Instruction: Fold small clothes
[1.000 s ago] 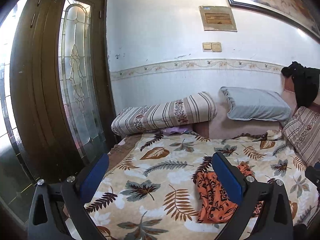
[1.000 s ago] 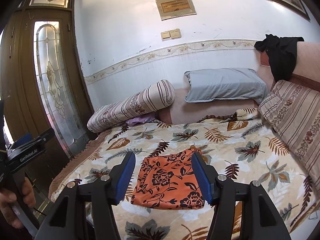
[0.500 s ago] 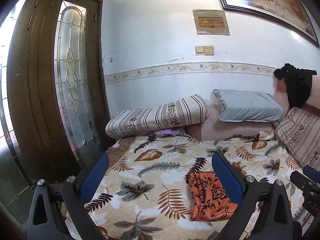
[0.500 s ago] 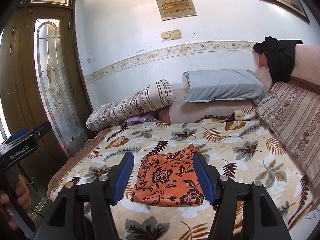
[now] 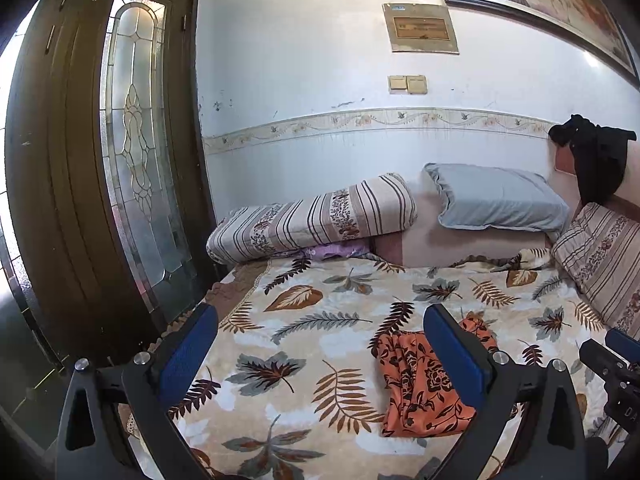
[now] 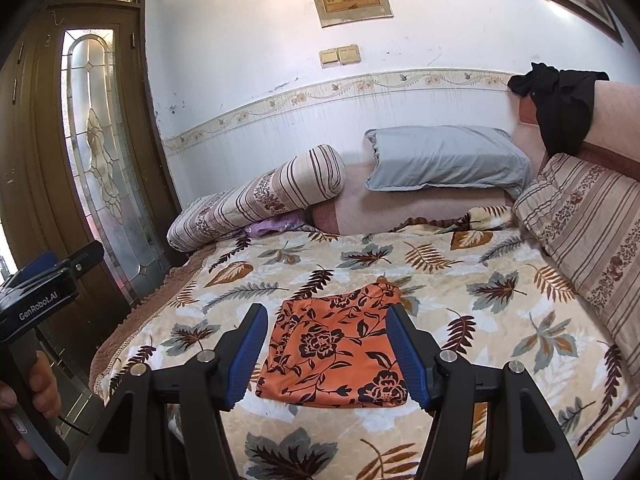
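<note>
1. Orange black-flowered folded cloth (image 6: 334, 356) lies flat on the leaf-patterned bed blanket (image 6: 500, 308).
2. Left hand-held gripper (image 5: 320, 344) and right hand-held gripper (image 6: 326, 354): jaws apart, empty.
3. Risk: a one-layer pinch could undo the fold.

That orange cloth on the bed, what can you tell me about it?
The orange cloth is thin, soft-looking fabric printed with dark flowers and vines. It lies flat, folded into a rough rectangle with slightly rumpled edges, on the leaf-patterned blanket near the bed's front edge. Nothing grips it: the right gripper hangs above it with jaws open.
</note>
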Demonstrator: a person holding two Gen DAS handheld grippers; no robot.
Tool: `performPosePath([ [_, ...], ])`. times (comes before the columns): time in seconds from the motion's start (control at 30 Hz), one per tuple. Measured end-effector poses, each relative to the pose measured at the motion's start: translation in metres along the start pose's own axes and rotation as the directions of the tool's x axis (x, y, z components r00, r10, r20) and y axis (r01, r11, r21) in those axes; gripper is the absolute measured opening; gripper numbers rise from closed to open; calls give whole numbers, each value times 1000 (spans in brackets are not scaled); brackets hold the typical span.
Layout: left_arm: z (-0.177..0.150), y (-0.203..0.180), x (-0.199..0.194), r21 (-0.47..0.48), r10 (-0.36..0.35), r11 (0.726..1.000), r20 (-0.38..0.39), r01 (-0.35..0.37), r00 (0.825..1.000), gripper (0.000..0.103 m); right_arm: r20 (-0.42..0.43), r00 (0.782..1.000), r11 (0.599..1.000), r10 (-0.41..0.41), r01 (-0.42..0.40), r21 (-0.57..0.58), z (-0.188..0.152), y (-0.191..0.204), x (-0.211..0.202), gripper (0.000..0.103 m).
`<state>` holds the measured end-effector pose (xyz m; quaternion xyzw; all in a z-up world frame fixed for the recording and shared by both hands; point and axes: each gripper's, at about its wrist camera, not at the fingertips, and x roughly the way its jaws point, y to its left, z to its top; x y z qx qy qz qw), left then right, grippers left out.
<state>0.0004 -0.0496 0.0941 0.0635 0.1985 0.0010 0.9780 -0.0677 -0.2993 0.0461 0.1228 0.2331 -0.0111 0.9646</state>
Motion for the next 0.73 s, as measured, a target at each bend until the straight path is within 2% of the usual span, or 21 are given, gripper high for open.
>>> performPosePath([
  [0.73, -3, -10, 28, 11, -11, 1000, -10, 11, 1000, 102, -21, 1000, 1000, -5, 5, -15, 4, -6, 33, 65],
])
